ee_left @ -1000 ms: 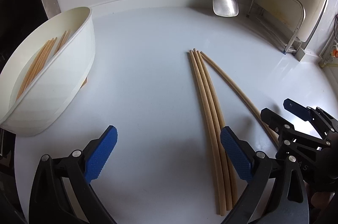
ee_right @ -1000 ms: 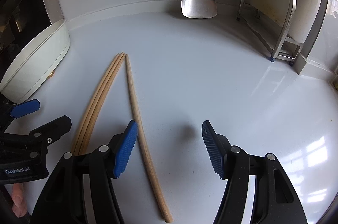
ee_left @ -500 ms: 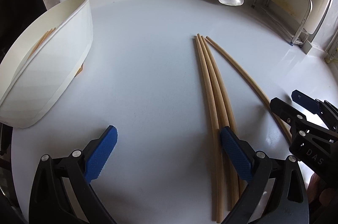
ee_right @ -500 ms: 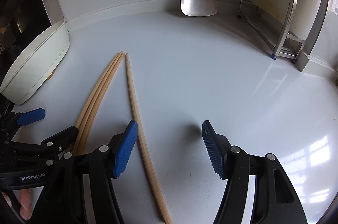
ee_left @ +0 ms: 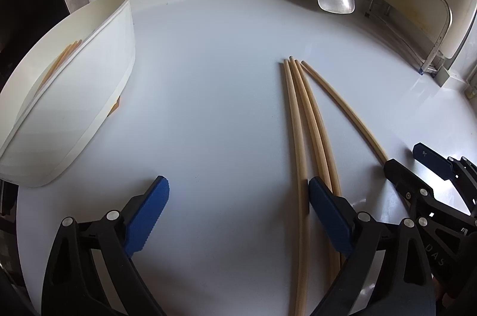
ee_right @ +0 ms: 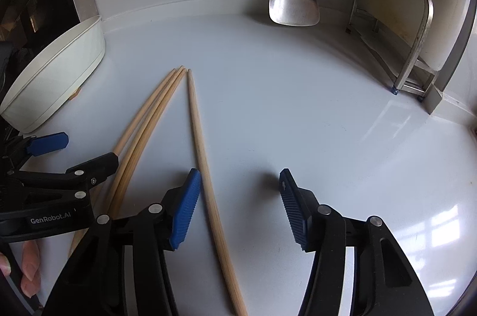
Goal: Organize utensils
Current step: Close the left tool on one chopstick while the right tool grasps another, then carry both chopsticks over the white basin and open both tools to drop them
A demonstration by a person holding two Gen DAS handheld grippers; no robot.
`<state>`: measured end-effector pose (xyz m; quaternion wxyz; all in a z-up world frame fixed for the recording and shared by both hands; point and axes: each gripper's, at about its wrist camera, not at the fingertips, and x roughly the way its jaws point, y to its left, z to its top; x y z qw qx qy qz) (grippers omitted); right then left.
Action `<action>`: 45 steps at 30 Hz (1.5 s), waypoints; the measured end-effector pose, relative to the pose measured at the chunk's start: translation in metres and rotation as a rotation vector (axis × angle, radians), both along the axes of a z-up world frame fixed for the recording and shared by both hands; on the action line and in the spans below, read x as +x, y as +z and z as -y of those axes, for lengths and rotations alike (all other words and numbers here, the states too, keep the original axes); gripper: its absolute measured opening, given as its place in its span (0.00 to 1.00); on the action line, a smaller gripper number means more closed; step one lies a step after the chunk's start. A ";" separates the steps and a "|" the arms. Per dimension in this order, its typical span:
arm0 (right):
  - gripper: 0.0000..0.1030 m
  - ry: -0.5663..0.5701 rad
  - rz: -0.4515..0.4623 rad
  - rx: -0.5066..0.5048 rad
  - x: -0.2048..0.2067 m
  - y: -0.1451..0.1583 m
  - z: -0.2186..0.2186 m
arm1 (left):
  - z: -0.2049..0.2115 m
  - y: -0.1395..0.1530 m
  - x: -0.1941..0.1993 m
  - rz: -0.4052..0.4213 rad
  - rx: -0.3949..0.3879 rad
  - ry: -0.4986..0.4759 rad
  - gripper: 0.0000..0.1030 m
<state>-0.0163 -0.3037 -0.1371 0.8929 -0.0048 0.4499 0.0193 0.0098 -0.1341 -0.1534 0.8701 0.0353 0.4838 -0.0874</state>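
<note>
right tongs brought astride the lone chopstick

over the last second the right tongs (ee_right: 237, 207) are brought forward and slightly left, so that the single chopstick (ee_right: 205, 176), which was lying just beside the left pad, is now seen passing between the two blue pads. the jaws are spread wide and nothing is gripped; the left pad is close against the stick, though whether it touches cannot be told from the fisheye view. by this shift a pinch on that stick is judged to be set up, with only a closing needed.

the left tongs (ee_left: 238, 216) are likewise released and empty. they are lowered toward the desk (ee_left: 208, 77), and their right pad is now placed among the bundle of three chopsticks (ee_left: 307, 134), with one stick to its left and two apparently running under it. a clean grasp of the whole bundle is not yet offered by this placement.

all four loose sticks are left lying on the desk, tips nearly meeting at the far end. the white tub (ee_left: 98, 83), well apart to the left, is seen to hold a few chopsticks already, so it is taken as the destination. the sorting is judged partly done.
</note>
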 end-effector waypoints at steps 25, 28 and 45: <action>0.06 0.009 -0.040 0.071 0.004 0.035 -0.014 | -0.001 0.037 -0.002 -0.072 -0.102 -0.120 0.07; 0.06 0.005 -0.018 0.069 0.005 0.056 -0.026 | -0.012 0.059 -0.002 -0.047 -0.109 -0.137 0.07; 0.06 0.123 0.003 0.166 0.063 0.120 -0.185 | -0.209 0.126 0.051 0.060 -0.082 0.093 0.07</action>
